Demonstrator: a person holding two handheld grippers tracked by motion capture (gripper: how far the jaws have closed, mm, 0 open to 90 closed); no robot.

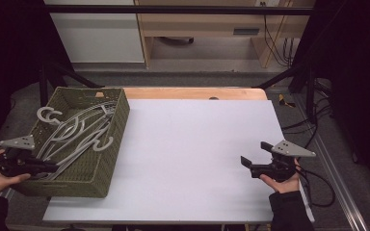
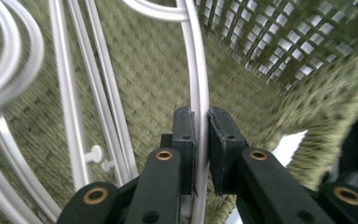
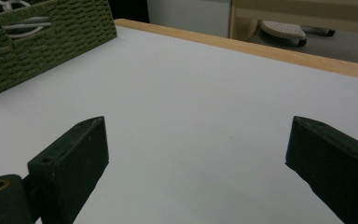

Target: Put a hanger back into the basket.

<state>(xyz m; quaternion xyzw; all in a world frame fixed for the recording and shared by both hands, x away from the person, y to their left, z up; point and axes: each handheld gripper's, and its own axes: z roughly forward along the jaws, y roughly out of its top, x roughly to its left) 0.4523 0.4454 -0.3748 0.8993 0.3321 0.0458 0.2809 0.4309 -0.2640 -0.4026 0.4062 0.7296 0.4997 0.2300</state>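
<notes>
High view: your left hand-held gripper (image 1: 46,167) reaches into the near end of the green woven basket (image 1: 118,120) at the left of the bench (image 1: 197,144), among a tangle of white plastic hangers (image 1: 77,132); your right hand-held gripper (image 1: 254,159) hovers over bare bench, well apart from the basket. Left gripper view: jaws clamped on one thin white hanger rod (image 2: 199,93), pads pressing both sides. Judgement: the hanger is light, stiff and smooth, likely to swivel in a narrow pinch and to snag neighbouring hooks on the way out; a hold nearer the neck would steady it. Right gripper view: jaws wide apart, nothing between them, basket corner (image 3: 42,42) ahead at the left.
</notes>
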